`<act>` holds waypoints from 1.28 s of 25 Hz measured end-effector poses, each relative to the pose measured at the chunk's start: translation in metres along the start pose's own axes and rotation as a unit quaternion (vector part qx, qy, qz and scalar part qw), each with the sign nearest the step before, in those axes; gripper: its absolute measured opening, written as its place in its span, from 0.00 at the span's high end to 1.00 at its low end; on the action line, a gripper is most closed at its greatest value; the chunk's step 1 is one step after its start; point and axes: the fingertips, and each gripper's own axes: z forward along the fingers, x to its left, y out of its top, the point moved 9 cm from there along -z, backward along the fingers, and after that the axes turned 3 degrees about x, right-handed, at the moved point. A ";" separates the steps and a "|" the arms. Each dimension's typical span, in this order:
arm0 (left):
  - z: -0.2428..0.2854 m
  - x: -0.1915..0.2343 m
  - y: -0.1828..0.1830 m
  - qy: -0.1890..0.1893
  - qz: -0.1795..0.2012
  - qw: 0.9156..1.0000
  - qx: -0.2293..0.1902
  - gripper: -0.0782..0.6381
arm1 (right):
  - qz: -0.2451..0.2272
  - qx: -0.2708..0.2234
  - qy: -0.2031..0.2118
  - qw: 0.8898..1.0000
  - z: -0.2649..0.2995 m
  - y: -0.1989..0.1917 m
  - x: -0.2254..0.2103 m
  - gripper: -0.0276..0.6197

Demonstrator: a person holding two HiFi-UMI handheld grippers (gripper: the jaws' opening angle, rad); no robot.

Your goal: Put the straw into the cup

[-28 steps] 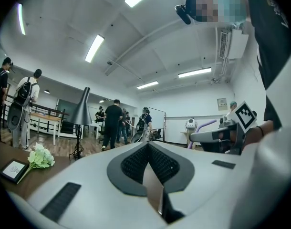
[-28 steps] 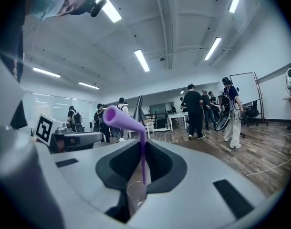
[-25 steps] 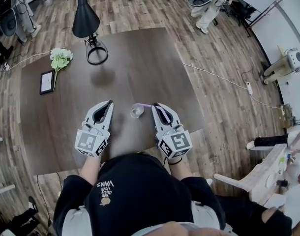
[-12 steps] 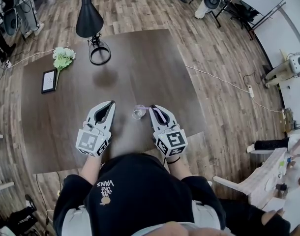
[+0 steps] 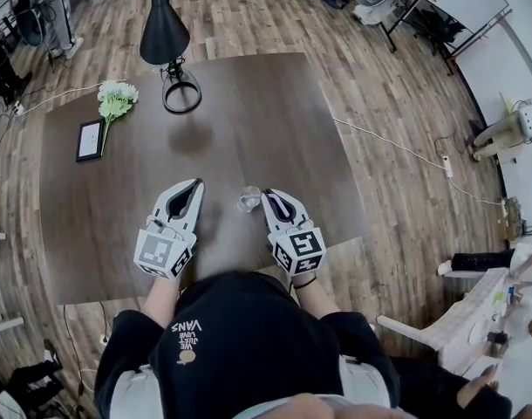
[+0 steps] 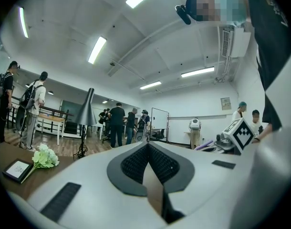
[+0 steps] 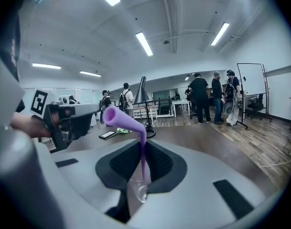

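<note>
A small clear cup (image 5: 248, 199) stands on the dark brown table (image 5: 257, 112), between my two grippers. My right gripper (image 5: 268, 195) sits just right of it, shut on a purple bendy straw (image 7: 142, 149). The straw stands upright between the pads, its bent top leaning left. In the right gripper view its lower end drops to the cup (image 7: 140, 189) seen through the jaw gap; whether it is inside I cannot tell. My left gripper (image 5: 194, 185) rests left of the cup, its tips together on nothing (image 6: 148, 144).
A black cone lamp (image 5: 166, 33) with a ring base stands at the table's far side. A white flower bunch (image 5: 116, 99) and a small picture frame (image 5: 89, 140) lie at the far left. The table's near edge runs just behind both grippers. People stand in the room beyond.
My right gripper has moved left and down with the straw, closing in on the cup. The left gripper and the cup have stayed put.
</note>
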 end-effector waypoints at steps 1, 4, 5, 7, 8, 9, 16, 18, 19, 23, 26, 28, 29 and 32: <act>0.001 0.000 -0.001 0.000 0.000 1.000 0.000 0.88 | 0.002 0.000 0.005 1.000 0.001 0.000 0.000 0.89; 0.002 -0.004 -0.002 -0.001 0.000 1.000 0.001 0.88 | 0.005 0.000 0.021 1.000 0.001 -0.001 0.001 0.88; 0.002 -0.006 -0.002 -0.001 0.000 1.000 0.001 0.88 | 0.002 0.002 0.023 1.000 0.001 -0.001 0.002 0.87; 0.002 -0.005 -0.003 -0.001 0.000 1.000 0.001 0.88 | -0.004 0.006 0.025 1.000 0.003 0.000 0.004 0.75; 0.003 -0.004 -0.002 -0.001 0.000 1.000 0.001 0.88 | -0.006 0.008 0.026 1.000 0.005 0.001 0.004 0.73; 0.003 -0.003 -0.002 -0.001 0.000 1.000 0.001 0.88 | -0.007 0.008 0.026 1.000 0.006 0.002 0.005 0.73; 0.001 -0.004 -0.004 -0.001 -0.002 1.000 -0.001 0.88 | -0.004 -0.017 0.008 1.000 -0.004 0.005 0.001 0.71; 0.002 -0.004 -0.004 -0.003 -0.003 1.000 0.000 0.88 | -0.004 -0.024 0.002 1.000 -0.007 0.008 -0.001 0.70; 0.002 -0.004 -0.003 -0.004 -0.003 1.000 0.000 0.88 | -0.004 -0.027 -0.001 1.000 -0.009 0.009 -0.001 0.69; 0.000 -0.008 -0.005 -0.008 -0.002 1.000 -0.002 0.88 | -0.004 -0.038 -0.010 0.999 -0.017 0.012 -0.003 0.68; -0.001 -0.010 -0.006 -0.009 -0.001 1.000 -0.003 0.88 | -0.005 -0.046 -0.010 0.999 -0.022 0.014 -0.002 0.68; -0.001 -0.012 -0.005 -0.010 0.000 1.000 -0.003 0.88 | -0.007 -0.052 -0.007 0.999 -0.025 0.017 -0.002 0.68; -0.001 -0.013 -0.005 -0.011 0.001 1.000 -0.002 0.88 | -0.009 -0.054 -0.006 0.998 -0.026 0.020 -0.002 0.68; 0.001 -0.012 -0.003 -0.012 0.000 1.000 -0.003 0.88 | -0.015 -0.062 -0.005 0.998 -0.027 0.027 0.000 0.68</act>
